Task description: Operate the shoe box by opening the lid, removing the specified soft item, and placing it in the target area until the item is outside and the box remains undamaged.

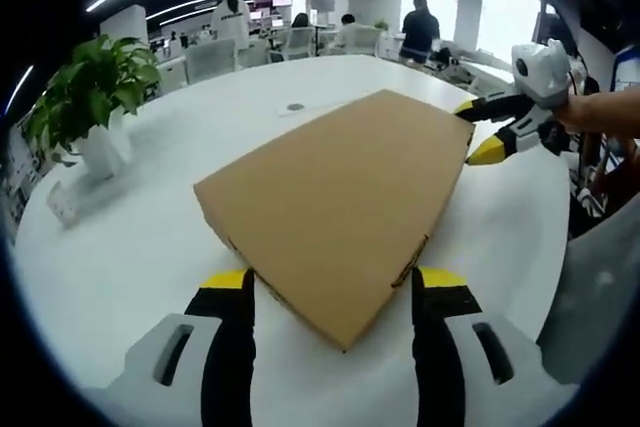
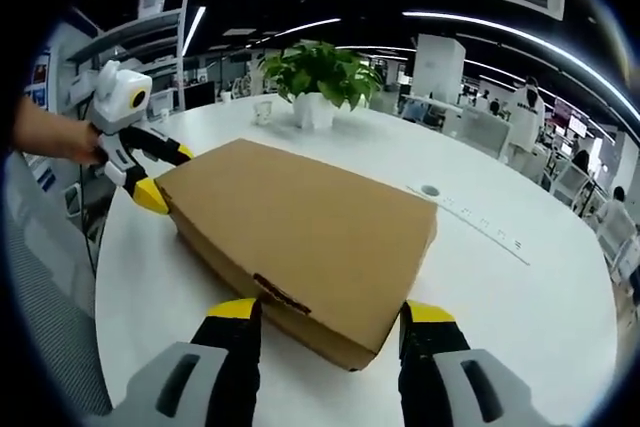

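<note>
A flat brown cardboard shoe box [image 1: 340,192] lies shut on the round white table [image 1: 130,247]. In the left gripper view my left gripper [image 1: 335,282] stands open, its yellow-tipped jaws on either side of the box's near corner. My right gripper [image 1: 478,130] is at the far right corner, jaws apart above and below that corner. The right gripper view shows the same box [image 2: 300,227] from the opposite side, with my right gripper [image 2: 332,312] open around its near corner. The left gripper [image 2: 165,175] straddles the far left corner, held by a hand [image 2: 50,137]. The box's contents are hidden.
A potted green plant [image 1: 90,97] in a white pot stands on the table beyond the box. A round socket [image 2: 430,190] and a white strip [image 2: 480,227] lie on the tabletop. Grey chair backs [image 2: 50,297] sit close to the table edge. People [image 1: 418,27] stand among distant desks.
</note>
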`<action>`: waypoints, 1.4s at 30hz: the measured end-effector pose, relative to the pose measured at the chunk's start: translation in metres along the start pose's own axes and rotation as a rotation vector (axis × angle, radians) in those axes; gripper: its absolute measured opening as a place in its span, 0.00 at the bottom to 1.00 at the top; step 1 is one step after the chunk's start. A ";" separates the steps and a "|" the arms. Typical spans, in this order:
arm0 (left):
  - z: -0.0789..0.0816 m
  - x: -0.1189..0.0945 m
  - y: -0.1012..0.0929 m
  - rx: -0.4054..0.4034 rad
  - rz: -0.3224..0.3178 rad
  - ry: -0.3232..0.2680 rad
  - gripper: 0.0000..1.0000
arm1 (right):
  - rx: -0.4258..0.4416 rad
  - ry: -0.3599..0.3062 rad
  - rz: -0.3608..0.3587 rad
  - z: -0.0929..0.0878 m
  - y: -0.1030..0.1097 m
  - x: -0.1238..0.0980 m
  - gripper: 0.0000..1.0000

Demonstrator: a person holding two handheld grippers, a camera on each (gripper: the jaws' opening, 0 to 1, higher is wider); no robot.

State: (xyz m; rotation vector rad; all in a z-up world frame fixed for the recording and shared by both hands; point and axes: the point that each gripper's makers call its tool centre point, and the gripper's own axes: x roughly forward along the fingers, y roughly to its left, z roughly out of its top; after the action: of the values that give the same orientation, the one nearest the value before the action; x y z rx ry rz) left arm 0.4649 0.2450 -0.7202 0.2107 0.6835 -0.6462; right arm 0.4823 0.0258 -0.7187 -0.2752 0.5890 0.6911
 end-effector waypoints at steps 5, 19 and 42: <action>-0.001 -0.001 0.000 0.009 -0.013 0.007 0.62 | 0.026 -0.003 0.001 0.000 0.002 -0.002 0.52; -0.002 -0.001 0.003 0.059 -0.059 0.047 0.60 | 0.054 -0.011 -0.038 -0.003 0.010 -0.007 0.52; -0.001 0.000 0.009 0.123 -0.148 0.081 0.60 | 0.136 0.007 -0.132 -0.010 0.029 -0.018 0.51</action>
State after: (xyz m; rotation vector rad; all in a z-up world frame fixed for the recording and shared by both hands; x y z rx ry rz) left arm 0.4699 0.2525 -0.7212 0.3038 0.7425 -0.8264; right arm 0.4480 0.0342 -0.7175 -0.1875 0.6156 0.5200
